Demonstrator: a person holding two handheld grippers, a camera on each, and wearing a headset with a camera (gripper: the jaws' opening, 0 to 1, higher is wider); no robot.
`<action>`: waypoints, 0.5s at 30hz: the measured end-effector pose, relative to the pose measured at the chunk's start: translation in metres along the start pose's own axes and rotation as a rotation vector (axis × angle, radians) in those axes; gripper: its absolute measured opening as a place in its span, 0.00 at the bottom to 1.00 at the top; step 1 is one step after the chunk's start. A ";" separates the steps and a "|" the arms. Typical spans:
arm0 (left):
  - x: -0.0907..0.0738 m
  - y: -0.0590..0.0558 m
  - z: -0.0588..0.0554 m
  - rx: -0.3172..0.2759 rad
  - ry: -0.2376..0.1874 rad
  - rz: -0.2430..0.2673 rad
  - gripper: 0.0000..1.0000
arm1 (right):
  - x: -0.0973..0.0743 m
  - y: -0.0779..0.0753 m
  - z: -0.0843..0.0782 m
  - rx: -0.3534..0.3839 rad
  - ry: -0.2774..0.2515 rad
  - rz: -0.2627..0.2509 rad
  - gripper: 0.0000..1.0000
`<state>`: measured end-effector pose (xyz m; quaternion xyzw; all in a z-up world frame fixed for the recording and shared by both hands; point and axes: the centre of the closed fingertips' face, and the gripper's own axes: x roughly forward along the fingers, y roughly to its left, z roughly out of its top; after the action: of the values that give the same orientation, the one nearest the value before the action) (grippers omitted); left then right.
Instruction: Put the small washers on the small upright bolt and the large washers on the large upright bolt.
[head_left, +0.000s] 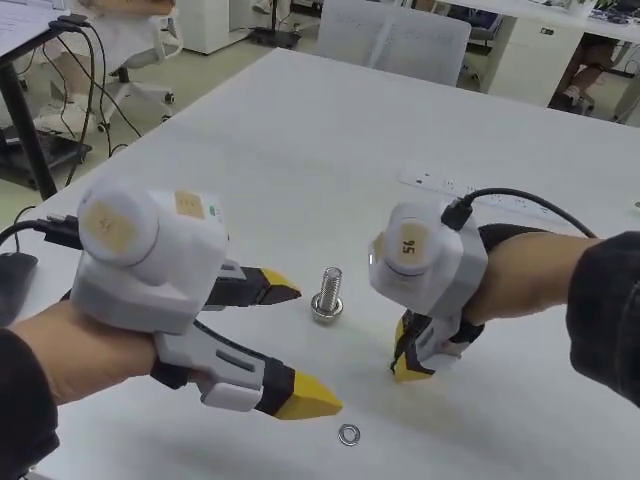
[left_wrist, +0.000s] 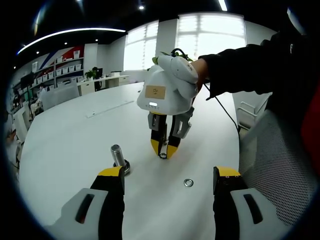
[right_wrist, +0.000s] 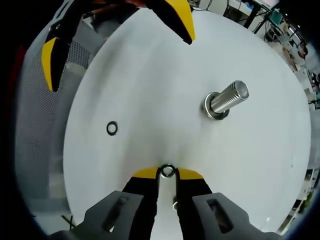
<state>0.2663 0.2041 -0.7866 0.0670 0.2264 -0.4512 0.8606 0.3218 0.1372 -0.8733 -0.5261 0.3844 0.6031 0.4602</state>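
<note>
We see the right gripper pointing down at the white tabletop, its yellow-tipped jaws nearly pressed together and pinching a small silver metal washer at its edges. The washer's hole faces along the jaws. The left gripper is spread wide and holds nothing. Between the two grippers stands the silver threaded steel bolt – upright on its head, long axis vertical, shank up. A second small silver washer lies flat on the tabletop, just ahead of the left gripper's jaws.
</note>
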 end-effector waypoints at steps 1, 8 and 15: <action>0.000 0.000 0.000 0.000 0.000 0.000 0.72 | 0.000 0.000 0.000 -0.001 0.000 0.000 0.13; 0.000 0.000 -0.001 0.000 0.003 -0.001 0.72 | -0.006 -0.001 0.003 0.006 -0.012 -0.003 0.13; 0.000 0.000 -0.001 0.001 0.006 -0.003 0.72 | -0.015 0.000 0.005 0.015 -0.032 -0.012 0.13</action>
<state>0.2658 0.2041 -0.7876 0.0685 0.2289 -0.4525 0.8591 0.3204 0.1399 -0.8578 -0.5150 0.3784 0.6058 0.4739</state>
